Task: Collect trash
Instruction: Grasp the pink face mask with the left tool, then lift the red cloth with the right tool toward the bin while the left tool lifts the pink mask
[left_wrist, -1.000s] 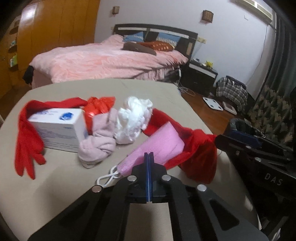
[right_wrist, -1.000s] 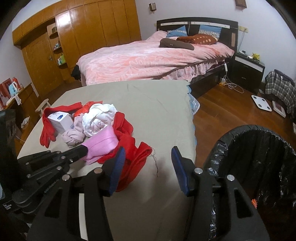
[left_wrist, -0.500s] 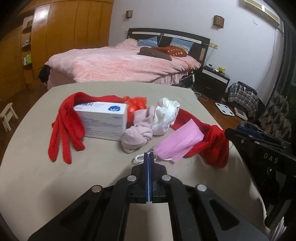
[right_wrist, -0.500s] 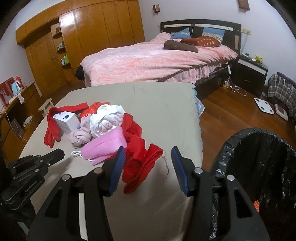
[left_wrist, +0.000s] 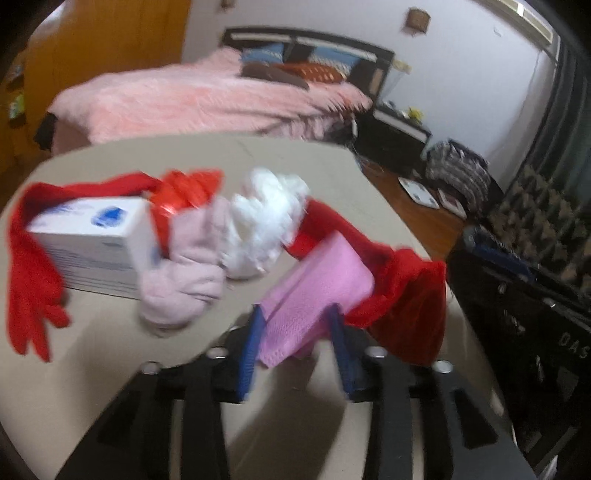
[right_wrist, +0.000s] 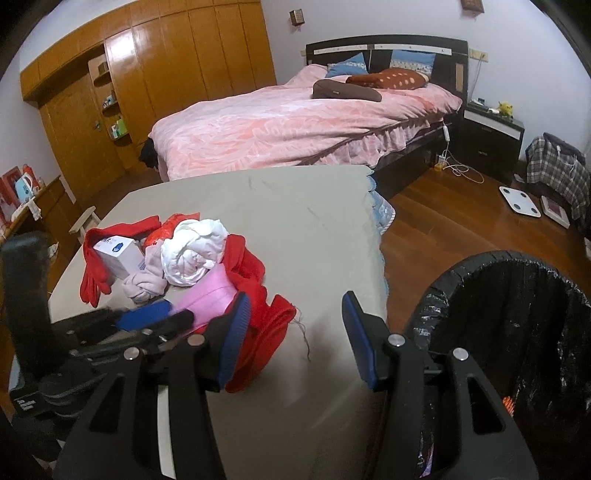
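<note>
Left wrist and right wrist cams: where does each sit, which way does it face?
Left wrist: on the left claw, low over the table, facing the pink face mask between its open fingers; bed beyond.
Right wrist: on the right claw, open, higher, facing table and bed; trash bin at right, left claw at lower left.
Shared: mask, tissue box, bed.

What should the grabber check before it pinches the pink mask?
1. Left gripper open: ok.
2. Flat pink face mask between its blue fingers: ok.
3. Crumpled red cloth out of the pinch: cannot tell; it touches the mask's right edge.
4. Picture sharp enough to aim: not ok, blurred.
5. Black-lined trash bin open and near: ok.
6. Right gripper open, holding nothing: ok.
</note>
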